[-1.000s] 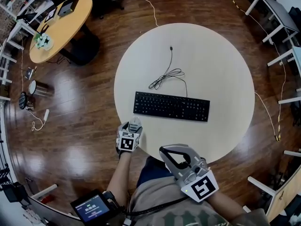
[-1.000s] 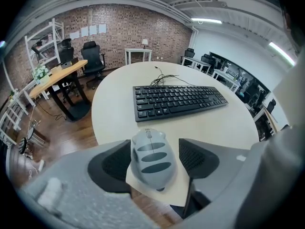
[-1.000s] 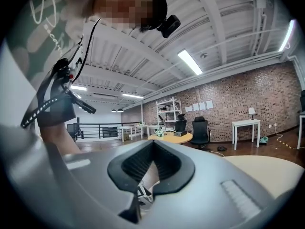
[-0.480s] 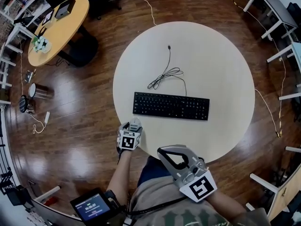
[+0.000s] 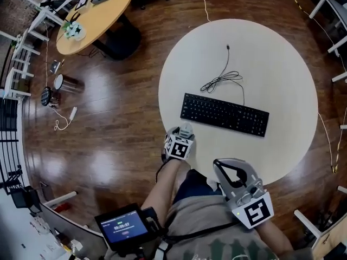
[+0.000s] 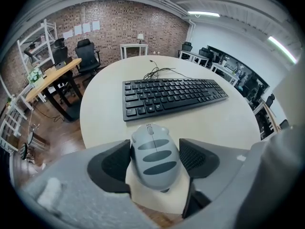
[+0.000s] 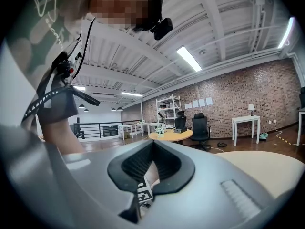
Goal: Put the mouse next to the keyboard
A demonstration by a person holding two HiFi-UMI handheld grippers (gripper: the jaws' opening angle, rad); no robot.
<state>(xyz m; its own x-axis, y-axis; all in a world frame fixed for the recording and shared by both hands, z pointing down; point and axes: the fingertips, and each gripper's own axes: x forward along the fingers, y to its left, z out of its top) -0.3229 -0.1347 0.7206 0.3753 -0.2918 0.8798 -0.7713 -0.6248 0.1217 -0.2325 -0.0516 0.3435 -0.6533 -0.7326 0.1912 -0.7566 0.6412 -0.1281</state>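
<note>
A: While L gripper point(image 6: 155, 149) is clamping the mouse point(image 6: 153, 155), lower centre of left gripper view, why's it hovering at the table point(image 6: 238, 123) edge?
B: Prob. lining up beside the keyboard point(image 6: 171, 95), mid-frame. R gripper point(image 5: 225, 169) is idling lower right in head view, jaws pressed together, empty.

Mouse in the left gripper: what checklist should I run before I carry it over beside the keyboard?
1. Mouse between the left gripper's fingers: ok, a pad sits against each side.
2. Mouse lifted off the table: cannot tell; it sits at the near edge.
3. Free spot beside the keyboard: ok, there is bare table along its near side and past both ends.
4. Cable out of the path: ok, it lies coiled beyond the keyboard's far side.
5. Right gripper out of the way: ok, it is shut and empty, near the person's body.
</note>
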